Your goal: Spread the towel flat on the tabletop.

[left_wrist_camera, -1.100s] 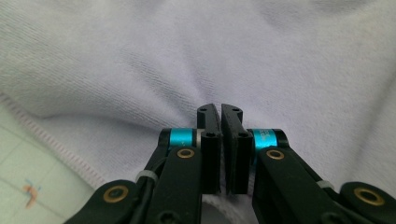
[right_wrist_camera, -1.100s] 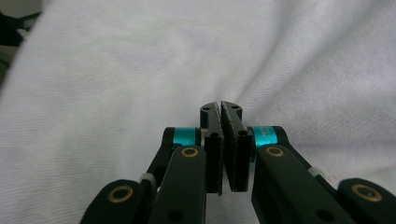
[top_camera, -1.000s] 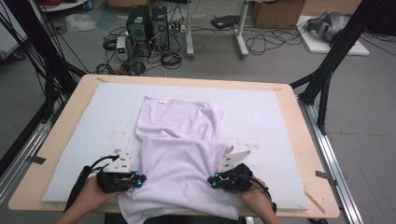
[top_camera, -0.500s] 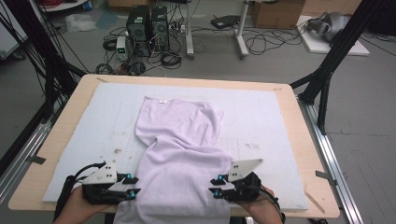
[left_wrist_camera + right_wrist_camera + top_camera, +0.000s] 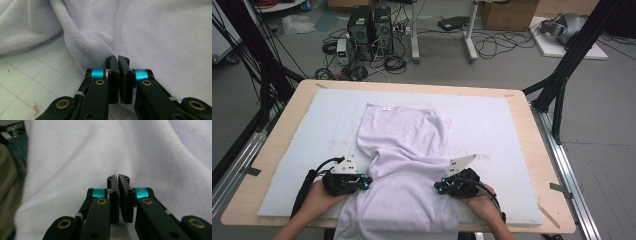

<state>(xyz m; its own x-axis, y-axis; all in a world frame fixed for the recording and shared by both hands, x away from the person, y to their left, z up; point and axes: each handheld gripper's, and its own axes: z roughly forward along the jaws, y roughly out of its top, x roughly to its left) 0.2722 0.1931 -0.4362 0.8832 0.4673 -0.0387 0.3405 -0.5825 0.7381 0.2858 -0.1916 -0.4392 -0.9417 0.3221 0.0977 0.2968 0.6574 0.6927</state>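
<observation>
Lilac terry towel (image 5: 401, 165): lies lengthwise on pale mat (image 5: 492, 125), near end hanging over table (image 5: 539, 165) edge toward me. My left gripper (image 5: 363, 182) and right gripper (image 5: 438, 187) at either side edge, jaws clamped together, just closed; cloth pinched, seemingly. Paired grips presumably for pulling or folding evenly.

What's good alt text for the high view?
A person's left tongs and right tongs press, shut, against the two sides of a pale lilac towel on a white mat, its near end draping over the table edge.
</observation>
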